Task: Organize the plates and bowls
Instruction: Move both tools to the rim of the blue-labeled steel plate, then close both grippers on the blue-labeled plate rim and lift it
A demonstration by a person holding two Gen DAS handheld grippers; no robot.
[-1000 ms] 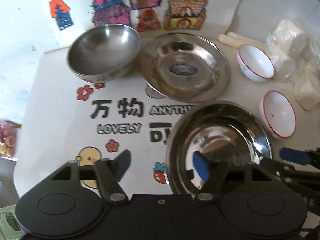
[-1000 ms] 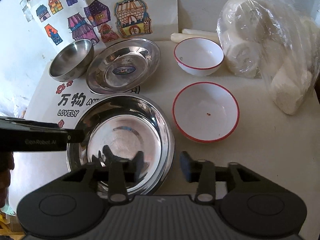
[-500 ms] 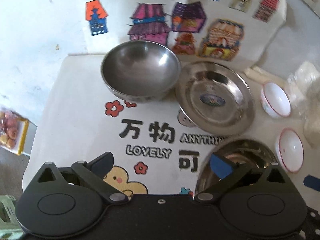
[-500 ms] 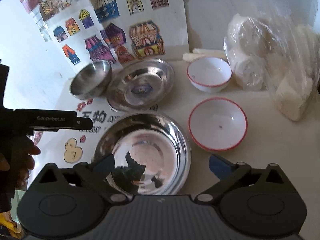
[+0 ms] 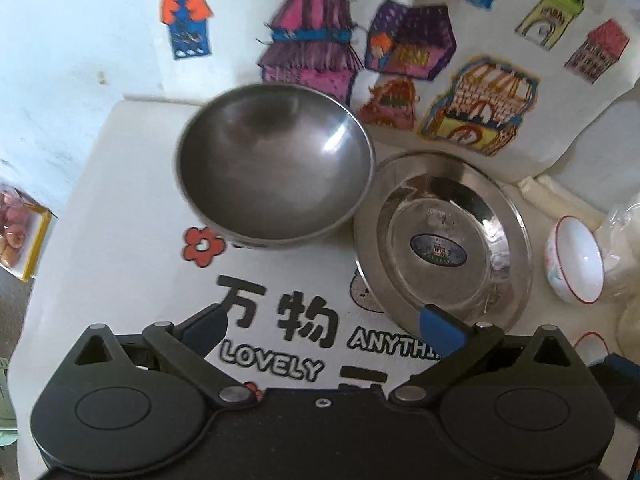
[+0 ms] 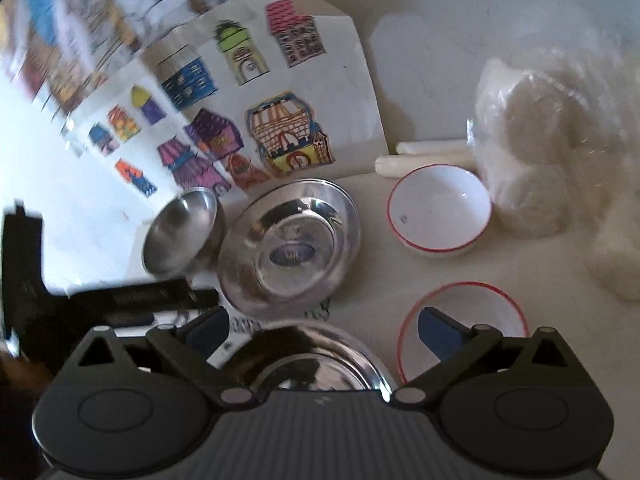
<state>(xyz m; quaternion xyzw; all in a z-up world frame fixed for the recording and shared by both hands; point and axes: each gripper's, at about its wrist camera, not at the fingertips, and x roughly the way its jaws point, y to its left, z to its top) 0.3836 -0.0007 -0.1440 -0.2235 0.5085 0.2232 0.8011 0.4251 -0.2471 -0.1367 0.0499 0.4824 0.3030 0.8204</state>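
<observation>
In the left wrist view the left gripper fills the bottom of the frame with its jaws spread wide and nothing between them. Above the gap, at upper centre, the steel bowl stands on the printed mat, well apart from both blue fingertips. Just right of the bowl, at centre right, lies the small steel plate with an oval label in its middle; the right fingertip overlaps the plate's lower rim in the picture, though contact cannot be told. A white bowl with a red rim sits at the right edge, and a poster of coloured houses covers the top.

In the right wrist view the right gripper is likewise released, jaws wide and holding nothing. The large steel plate lies at bottom centre, directly between and below the two fingers. The wider red-rimmed bowl lies at lower right behind the right finger. A plastic bag of white rolls rests on the tabletop at upper right. The left gripper's dark body shows at the left edge.
</observation>
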